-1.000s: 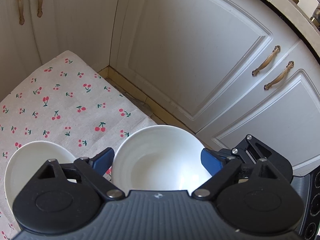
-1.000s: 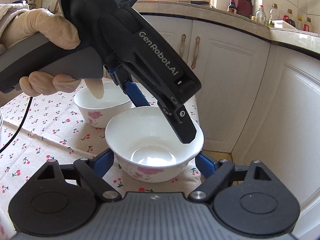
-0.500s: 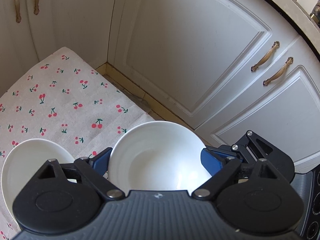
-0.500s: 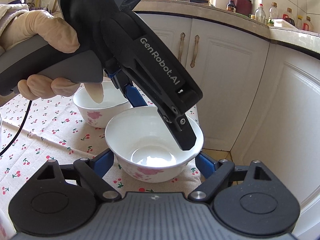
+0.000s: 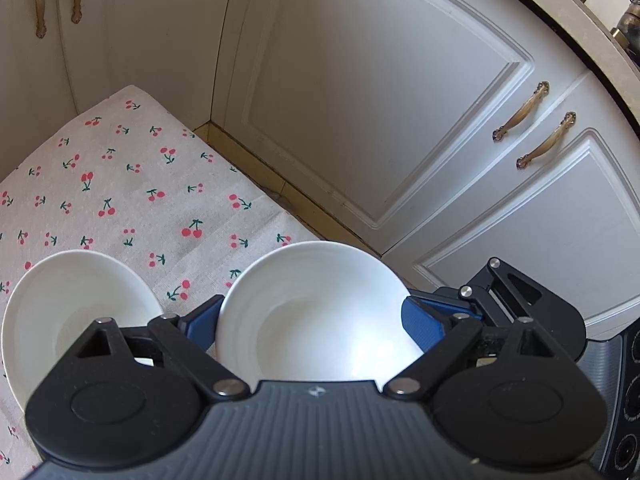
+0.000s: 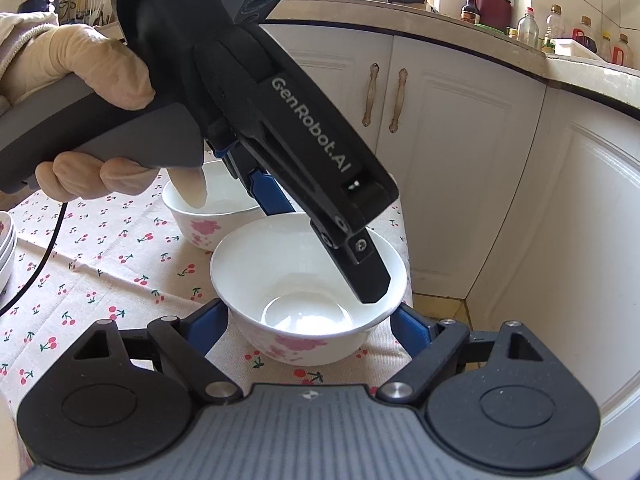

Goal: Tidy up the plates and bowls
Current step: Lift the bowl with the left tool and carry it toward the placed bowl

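Observation:
A white bowl with pink flowers (image 6: 308,280) stands near the corner of the cherry-print cloth (image 6: 100,248). My left gripper (image 5: 312,320) comes down over it from above, its blue fingers (image 5: 422,320) open wide on either side of the bowl (image 5: 316,312); it also shows in the right wrist view (image 6: 320,240). My right gripper (image 6: 308,324) is open, its fingers flanking the same bowl low at the front. A second flowered bowl (image 6: 208,216) stands behind it, to the left (image 5: 76,312).
White cabinet doors (image 5: 360,100) with brass handles (image 5: 520,112) stand close around the table corner. Stacked bowls (image 6: 6,248) sit at the left edge. A counter with bottles (image 6: 560,32) runs behind. A black cable (image 6: 44,256) trails over the cloth.
The left gripper has shifted slightly over the bowl, still open around it. The right gripper and both bowls have stayed in place.

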Action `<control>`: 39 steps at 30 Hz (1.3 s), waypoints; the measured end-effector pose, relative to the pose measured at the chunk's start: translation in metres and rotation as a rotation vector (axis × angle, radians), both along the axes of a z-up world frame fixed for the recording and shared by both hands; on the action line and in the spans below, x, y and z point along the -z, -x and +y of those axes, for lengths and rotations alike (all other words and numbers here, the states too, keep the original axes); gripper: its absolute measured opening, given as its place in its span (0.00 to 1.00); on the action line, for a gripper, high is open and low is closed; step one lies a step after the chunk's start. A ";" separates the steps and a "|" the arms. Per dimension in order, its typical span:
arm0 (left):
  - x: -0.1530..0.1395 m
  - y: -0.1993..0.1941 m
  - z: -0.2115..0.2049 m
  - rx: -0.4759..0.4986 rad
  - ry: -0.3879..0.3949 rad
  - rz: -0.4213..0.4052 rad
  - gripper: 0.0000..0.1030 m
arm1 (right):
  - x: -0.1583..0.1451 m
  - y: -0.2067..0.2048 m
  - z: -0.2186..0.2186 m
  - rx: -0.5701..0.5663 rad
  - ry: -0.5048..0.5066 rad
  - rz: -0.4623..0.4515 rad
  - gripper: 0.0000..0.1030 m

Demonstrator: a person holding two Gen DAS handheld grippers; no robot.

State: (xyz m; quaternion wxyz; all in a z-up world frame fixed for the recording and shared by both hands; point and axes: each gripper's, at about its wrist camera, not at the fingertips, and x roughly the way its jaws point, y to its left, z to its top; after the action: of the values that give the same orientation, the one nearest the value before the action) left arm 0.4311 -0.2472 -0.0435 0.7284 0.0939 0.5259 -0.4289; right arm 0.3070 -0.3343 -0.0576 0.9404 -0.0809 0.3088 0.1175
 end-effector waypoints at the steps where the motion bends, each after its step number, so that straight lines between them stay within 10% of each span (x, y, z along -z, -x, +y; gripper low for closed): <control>1: -0.001 0.002 0.001 0.000 0.003 0.000 0.89 | -0.001 0.002 0.000 -0.001 -0.003 0.003 0.88; 39: -0.068 0.147 0.095 -0.025 0.067 -0.077 0.89 | -0.074 0.147 0.069 -0.083 -0.025 -0.032 0.88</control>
State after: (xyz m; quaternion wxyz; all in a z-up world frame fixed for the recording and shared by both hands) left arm 0.2840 -0.1521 0.0245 0.7562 0.0793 0.4837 -0.4334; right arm 0.1599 -0.2652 0.0160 0.9405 -0.0837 0.2884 0.1590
